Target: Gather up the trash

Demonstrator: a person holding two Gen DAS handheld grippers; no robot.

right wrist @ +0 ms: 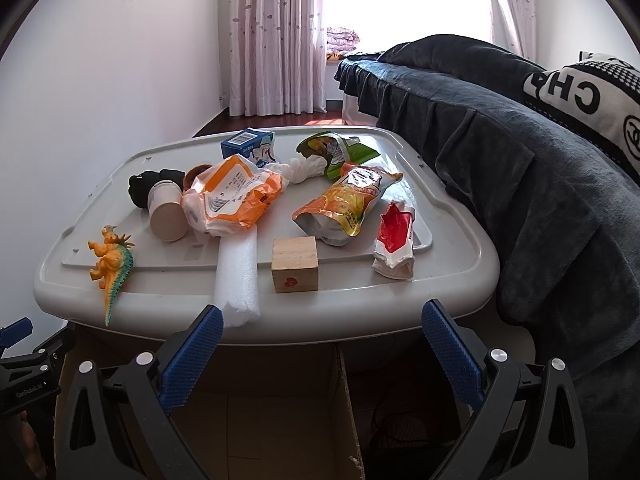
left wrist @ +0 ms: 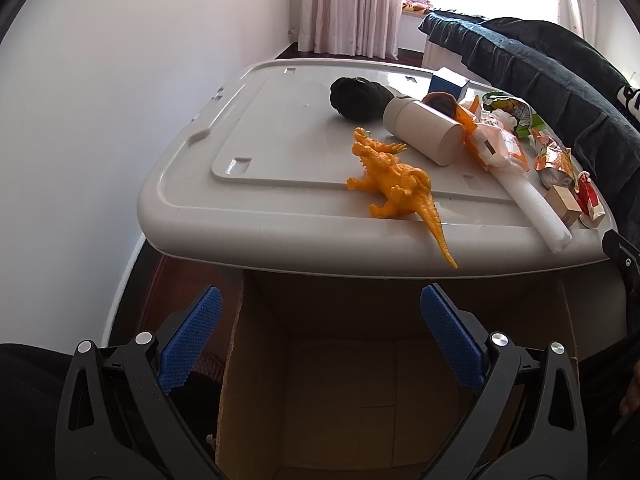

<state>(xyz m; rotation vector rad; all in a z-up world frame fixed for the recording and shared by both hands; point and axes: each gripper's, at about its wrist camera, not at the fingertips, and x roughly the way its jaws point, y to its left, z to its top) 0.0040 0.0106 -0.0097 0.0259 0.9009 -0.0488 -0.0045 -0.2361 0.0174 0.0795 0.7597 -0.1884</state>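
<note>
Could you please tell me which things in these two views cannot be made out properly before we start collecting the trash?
- Brown round object: right wrist view, mostly hidden behind the orange-and-white bag; its identity is unclear.
- Dark lumpy object: left wrist view, too dark to identify.
- Cardboard box: left wrist view, floor partly hidden by the left gripper.
- Red-and-white wrapper: left wrist view, partly hidden by the wooden block.

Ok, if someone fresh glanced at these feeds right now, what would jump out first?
Probably the orange toy dinosaur at the near edge of the grey bin lid, its tail hanging over. Next, the crumpled snack wrappers piled across the lid's middle, with a wooden block in front. Below, an open cardboard box sits between the open left gripper fingers.
</note>
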